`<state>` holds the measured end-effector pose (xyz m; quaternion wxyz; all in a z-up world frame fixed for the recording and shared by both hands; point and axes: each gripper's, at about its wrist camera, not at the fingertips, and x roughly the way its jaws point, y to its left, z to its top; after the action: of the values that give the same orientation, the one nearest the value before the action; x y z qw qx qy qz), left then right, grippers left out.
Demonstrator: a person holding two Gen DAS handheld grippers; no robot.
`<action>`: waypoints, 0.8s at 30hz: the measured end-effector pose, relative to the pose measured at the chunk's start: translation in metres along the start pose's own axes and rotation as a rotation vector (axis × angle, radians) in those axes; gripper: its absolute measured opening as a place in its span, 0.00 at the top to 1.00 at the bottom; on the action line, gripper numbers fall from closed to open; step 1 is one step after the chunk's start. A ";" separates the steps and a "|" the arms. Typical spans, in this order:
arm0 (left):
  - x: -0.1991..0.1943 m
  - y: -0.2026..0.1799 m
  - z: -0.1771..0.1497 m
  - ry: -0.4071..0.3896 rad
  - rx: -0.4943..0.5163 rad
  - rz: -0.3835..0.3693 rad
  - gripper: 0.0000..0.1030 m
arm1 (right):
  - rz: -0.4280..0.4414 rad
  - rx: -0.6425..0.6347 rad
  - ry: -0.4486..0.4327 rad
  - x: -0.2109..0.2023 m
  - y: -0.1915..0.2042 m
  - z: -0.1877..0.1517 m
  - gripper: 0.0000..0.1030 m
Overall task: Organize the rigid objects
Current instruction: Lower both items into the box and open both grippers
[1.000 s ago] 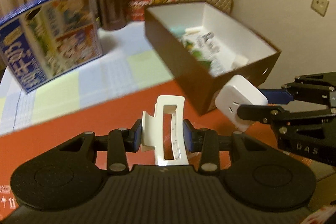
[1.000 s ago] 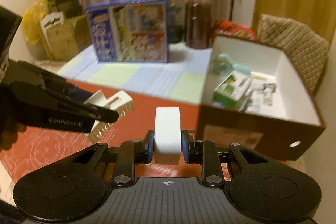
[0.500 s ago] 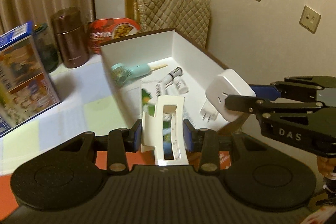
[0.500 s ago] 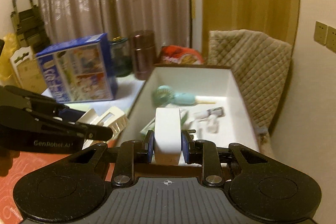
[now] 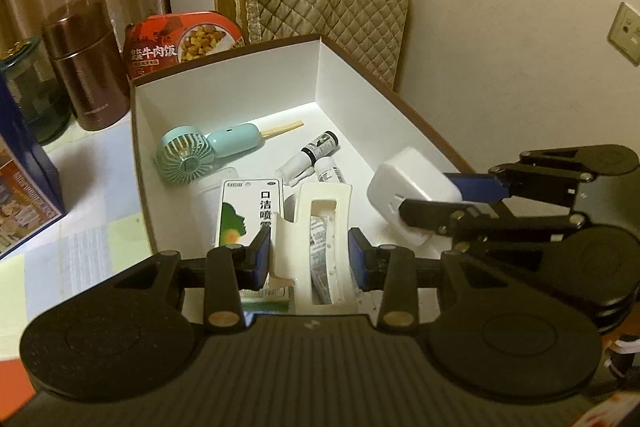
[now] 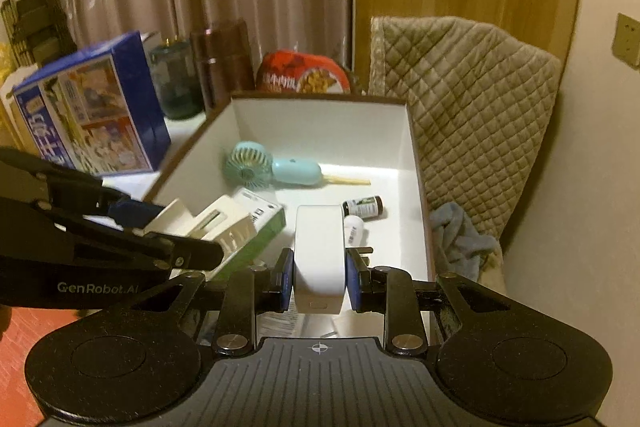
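My left gripper [image 5: 310,259] is shut on a white plastic holder [image 5: 324,227] with a long slot, held above the near end of an open brown box with white walls [image 5: 224,95]. My right gripper [image 6: 319,273] is shut on a white plug adapter [image 6: 319,247], also over the box [image 6: 320,127]; the adapter [image 5: 412,187] and the right gripper [image 5: 452,205] show at the right of the left wrist view. The left gripper [image 6: 160,227] with the holder [image 6: 208,223] shows at the left of the right wrist view. In the box lie a mint hand fan [image 5: 200,151], a green-and-white carton [image 5: 246,211] and small bottles [image 5: 320,147].
A brown metal canister [image 5: 86,63], a dark glass jar [image 5: 32,87], a red food tub [image 5: 180,43] and a blue printed carton [image 6: 92,111] stand on the checked tablecloth left of the box. A quilted chair back [image 6: 460,99] and a wall with sockets lie behind and right.
Both grippers, still holding the holder and the adapter, have travelled from over the red table area to above the box. The box interior now fills the middle of both views.
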<state>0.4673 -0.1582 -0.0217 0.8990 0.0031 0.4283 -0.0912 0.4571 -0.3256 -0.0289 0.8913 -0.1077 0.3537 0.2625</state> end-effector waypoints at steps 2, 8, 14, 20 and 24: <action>0.008 0.001 0.004 0.006 -0.006 -0.002 0.66 | 0.003 -0.022 0.014 0.009 -0.003 0.001 0.77; 0.027 0.002 0.012 0.028 0.002 0.006 0.66 | 0.009 -0.061 0.051 0.032 -0.015 0.006 0.77; 0.041 0.003 0.017 0.048 0.007 0.011 0.66 | 0.035 -0.092 0.075 0.050 -0.024 0.010 0.77; 0.054 0.003 0.020 0.070 0.004 0.012 0.66 | 0.025 -0.132 0.070 0.065 -0.029 0.012 0.77; 0.057 0.002 0.022 0.067 0.010 0.007 0.66 | 0.024 -0.125 0.053 0.067 -0.035 0.015 0.77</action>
<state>0.5194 -0.1672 -0.0517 0.8845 0.0122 0.4577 -0.0898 0.5252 -0.3232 -0.0638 0.8699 -0.1657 0.3615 0.2916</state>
